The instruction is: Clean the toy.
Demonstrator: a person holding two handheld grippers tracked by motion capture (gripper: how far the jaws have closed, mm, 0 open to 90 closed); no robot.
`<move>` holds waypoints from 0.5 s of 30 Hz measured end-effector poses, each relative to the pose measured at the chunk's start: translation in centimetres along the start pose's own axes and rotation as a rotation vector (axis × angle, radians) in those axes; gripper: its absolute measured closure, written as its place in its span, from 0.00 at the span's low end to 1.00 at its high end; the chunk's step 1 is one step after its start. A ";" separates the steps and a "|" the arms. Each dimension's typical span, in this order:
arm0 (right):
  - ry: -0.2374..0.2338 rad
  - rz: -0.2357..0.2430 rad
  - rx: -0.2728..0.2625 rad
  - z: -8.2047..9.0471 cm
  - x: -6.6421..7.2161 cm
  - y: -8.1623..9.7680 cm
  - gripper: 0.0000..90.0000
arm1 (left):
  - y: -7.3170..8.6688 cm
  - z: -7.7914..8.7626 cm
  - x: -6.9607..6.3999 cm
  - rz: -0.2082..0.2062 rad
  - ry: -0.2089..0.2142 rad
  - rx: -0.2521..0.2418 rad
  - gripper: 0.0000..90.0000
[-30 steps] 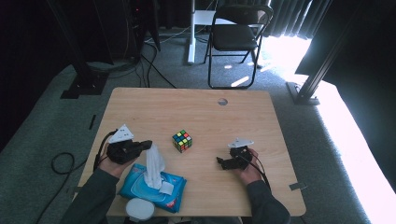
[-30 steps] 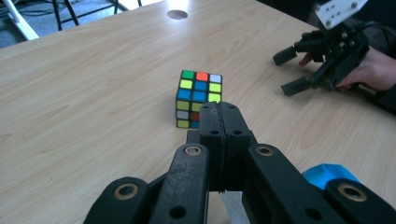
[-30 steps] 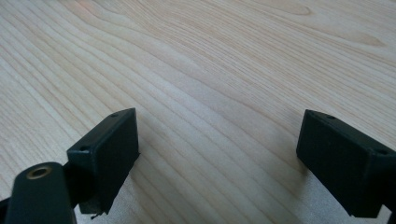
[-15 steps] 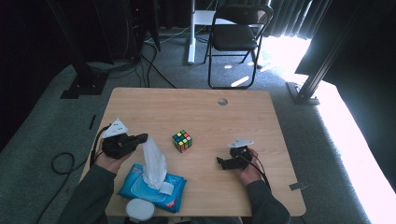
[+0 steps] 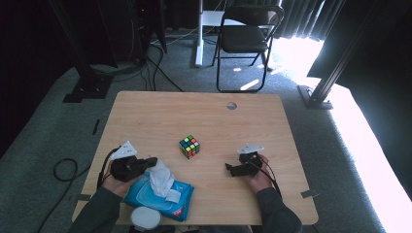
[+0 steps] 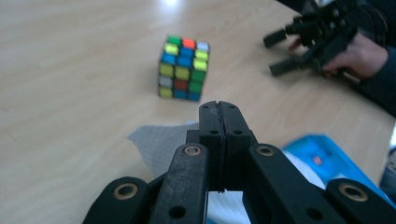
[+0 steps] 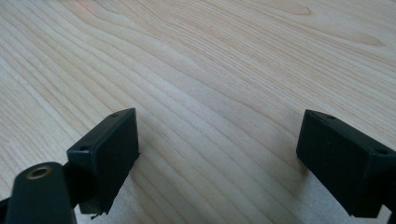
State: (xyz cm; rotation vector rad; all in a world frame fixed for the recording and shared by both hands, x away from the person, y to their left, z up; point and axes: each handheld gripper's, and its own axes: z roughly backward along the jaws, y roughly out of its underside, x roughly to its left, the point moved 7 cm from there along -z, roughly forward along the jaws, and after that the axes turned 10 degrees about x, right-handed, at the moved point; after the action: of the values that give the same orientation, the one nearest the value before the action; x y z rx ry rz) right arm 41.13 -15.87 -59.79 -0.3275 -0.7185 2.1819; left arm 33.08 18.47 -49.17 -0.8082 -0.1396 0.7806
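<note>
We worked in what looked like a studio or lab: black curtains [image 5: 311,19] hung at the far side, metal stand legs [image 5: 92,82] and cables [image 5: 160,68] crossed grey carpet [image 5: 43,126], and a folding chair [image 5: 245,39] stood beyond the wooden table [image 5: 204,116].

Wipe [image 6: 161,142] partly hidden behind closed jaws, contact point not visible; blue wipe pack [image 6: 327,158] blurred, print unreadable; grey round object [image 5: 145,219] cut by bottom edge
</note>
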 end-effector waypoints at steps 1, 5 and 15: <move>0.000 0.000 0.000 0.0 0.0 0.0 0.14 | 0.4 -0.1 -0.1 -0.001 0.002 0.008 0.99; 0.000 0.001 0.000 0.0 0.0 0.0 0.14 | 1.4 -0.3 -0.8 0.000 0.021 0.030 0.98; 0.000 0.001 0.000 0.0 0.0 0.0 0.14 | 2.6 -1.2 -2.4 -0.010 0.069 0.075 0.70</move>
State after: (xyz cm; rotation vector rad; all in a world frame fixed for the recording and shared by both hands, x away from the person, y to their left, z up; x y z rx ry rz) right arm 41.14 -15.87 -59.79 -0.3282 -0.7188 2.1824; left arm 30.33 17.30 -51.39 -0.7618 -0.0524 0.7429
